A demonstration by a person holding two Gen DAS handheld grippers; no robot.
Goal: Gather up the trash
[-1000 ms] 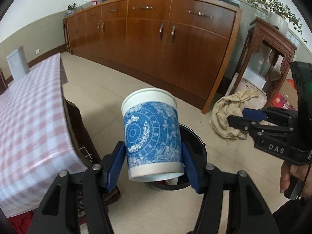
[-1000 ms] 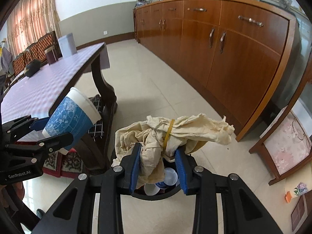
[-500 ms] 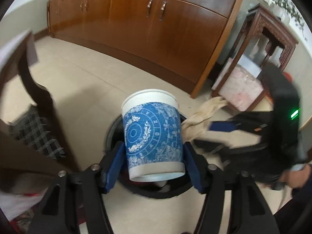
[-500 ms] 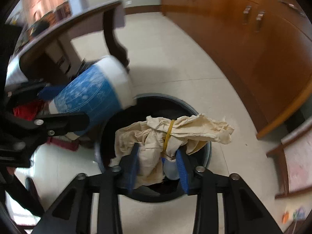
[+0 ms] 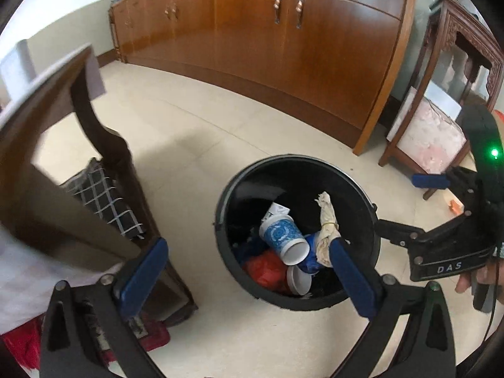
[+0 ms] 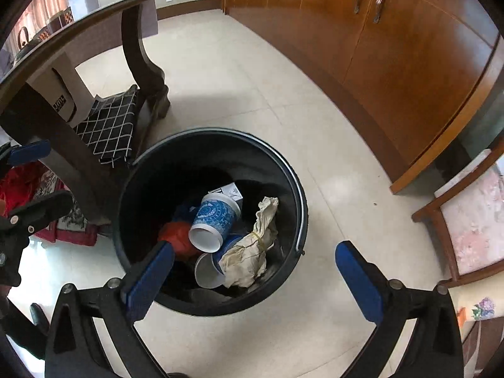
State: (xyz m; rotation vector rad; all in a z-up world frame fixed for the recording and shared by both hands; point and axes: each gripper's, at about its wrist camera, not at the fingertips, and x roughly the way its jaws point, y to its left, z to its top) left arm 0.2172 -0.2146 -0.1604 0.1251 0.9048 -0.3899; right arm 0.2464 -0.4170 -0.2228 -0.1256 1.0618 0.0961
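While hovering above the black trash bin point(image 6: 296, 176) on the tiled floor point(image 6: 239, 72), left hand-held gripper point(image 5: 249, 278) jaws opening, spread wide, nothing between the blue pads point(image 5: 143, 274). Right hand-held gripper point(image 6: 255, 280) likewise opening, jaws far apart and empty. Inside the bin: blue-patterned paper cup point(image 6: 214, 220) lying on its side, open mouth toward the camera, resting on other cups and red wrapping point(image 6: 174, 236). Just beside it, touching, crumpled beige cloth point(image 6: 252, 252) bound with a yellow rubber band. Dark wooden table point(image 6: 78, 44) close on the left, brown cabinets point(image 6: 409, 63) behind.
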